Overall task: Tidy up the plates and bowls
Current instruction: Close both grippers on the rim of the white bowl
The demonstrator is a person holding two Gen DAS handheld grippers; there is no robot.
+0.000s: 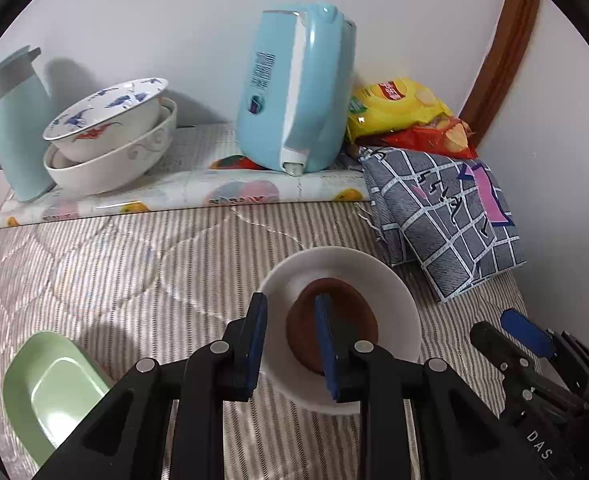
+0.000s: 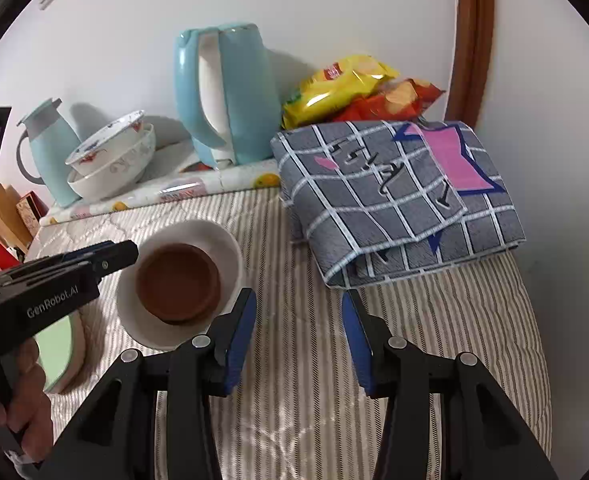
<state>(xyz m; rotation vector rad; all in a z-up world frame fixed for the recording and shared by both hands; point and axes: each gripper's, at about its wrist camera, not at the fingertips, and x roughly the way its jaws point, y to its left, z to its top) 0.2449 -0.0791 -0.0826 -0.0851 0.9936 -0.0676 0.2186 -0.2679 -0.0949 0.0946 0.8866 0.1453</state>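
A white bowl [image 1: 390, 292] [image 2: 214, 236] stands on the striped cloth with a brown dish [image 1: 354, 308] [image 2: 178, 280] nested inside it. My left gripper [image 1: 290, 304] [image 2: 122, 254] hovers over the bowl's near left rim, jaws a little apart, one finger outside the rim and one above the brown dish, pressing on neither. My right gripper [image 2: 298, 296] [image 1: 526, 332] is open and empty over bare cloth, to the right of the bowl. A green plate [image 1: 50, 392] [image 2: 54, 340] lies to the left. At the back left a patterned bowl [image 1: 110, 128] [image 2: 106, 140] sits tilted inside a larger white bowl [image 1: 126, 168].
Along the back wall stand a blue kettle [image 1: 294, 88] [image 2: 230, 92] and a blue jug [image 1: 18, 120] on a fruit-print mat [image 1: 198, 192]. Snack bags [image 1: 394, 108] and a folded grey checked cloth [image 1: 446, 216] [image 2: 394, 200] fill the right. A person's hand [image 2: 26, 400] holds the left gripper's handle.
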